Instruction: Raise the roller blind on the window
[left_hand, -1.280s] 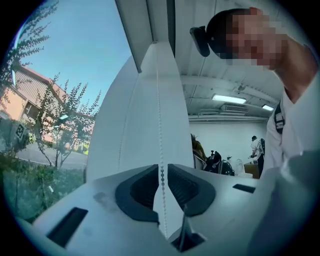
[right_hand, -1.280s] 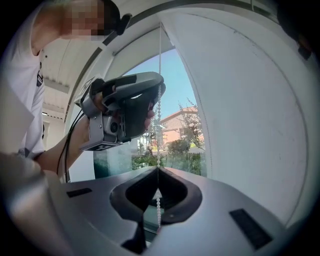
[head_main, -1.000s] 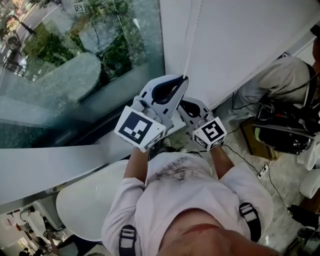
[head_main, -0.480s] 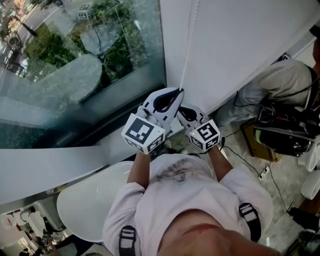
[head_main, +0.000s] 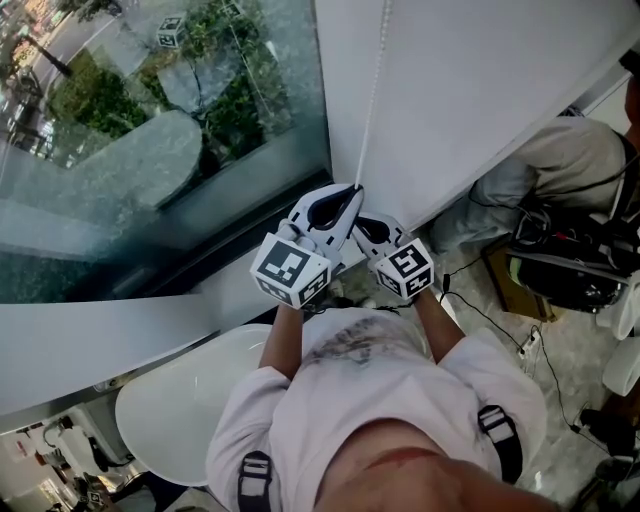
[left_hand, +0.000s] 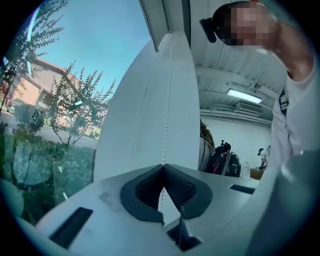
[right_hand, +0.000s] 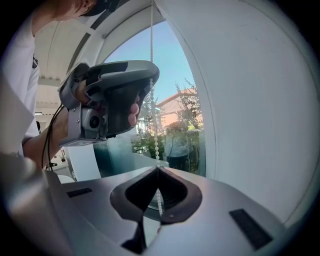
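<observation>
You're standing over the window glass (head_main: 150, 150), looking steeply down. The roller blind (head_main: 480, 90) is hanging low over the panel right of that bare pane, so the raise looks barely under way. You're doing the pull step with both tongs stacked on the bead chain (head_main: 372, 100), which is running down the line between glass and blind. The left gripper (head_main: 357, 190) is sitting higher, and the right gripper (head_main: 368, 222) is just below and beside it, on what looks like the same strand. To do it well, be pulling straight down along the strand, not out from the window, with both hands in line. Once you're running low, be letting go one tong at a time and regrasping higher, so the blind likely isn't slipping back. The left gripper's jaws are fully together, pinching the chain at the very tips, with beads running up above and showing again in the pocket behind. The right gripper's jaws are closed just as narrow on the chain, which is threading through their tips.
</observation>
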